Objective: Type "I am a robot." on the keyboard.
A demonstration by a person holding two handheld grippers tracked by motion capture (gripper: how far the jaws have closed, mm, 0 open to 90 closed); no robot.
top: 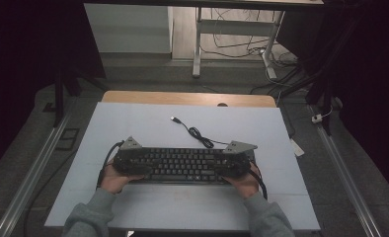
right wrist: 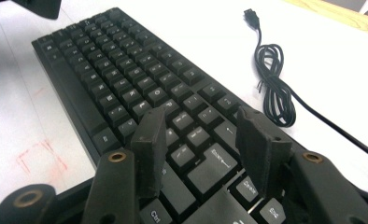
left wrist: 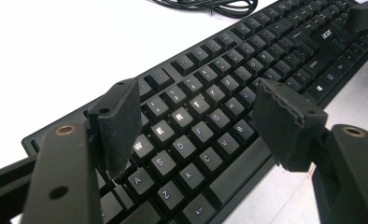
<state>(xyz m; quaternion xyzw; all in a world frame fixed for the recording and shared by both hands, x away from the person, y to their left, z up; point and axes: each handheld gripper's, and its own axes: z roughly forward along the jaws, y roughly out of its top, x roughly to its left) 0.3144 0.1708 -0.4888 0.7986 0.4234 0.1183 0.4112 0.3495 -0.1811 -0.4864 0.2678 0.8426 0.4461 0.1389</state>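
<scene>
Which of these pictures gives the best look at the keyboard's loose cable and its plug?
The right gripper view: the cable lies coiled on the white table beside the keyboard, its plug sharp at the far end. The high view shows the whole cable but small. The left gripper view catches just a loop at its top edge.

The high view is dim and soft, dark at both sides, with the pale tabletop [top: 133, 123] the brightest area. In the two gripper views the tabletop burns out to glaring white (almost no texture left), the near jaws blur, and light glints off the keyboard [left wrist: 229, 93] keys.
</scene>
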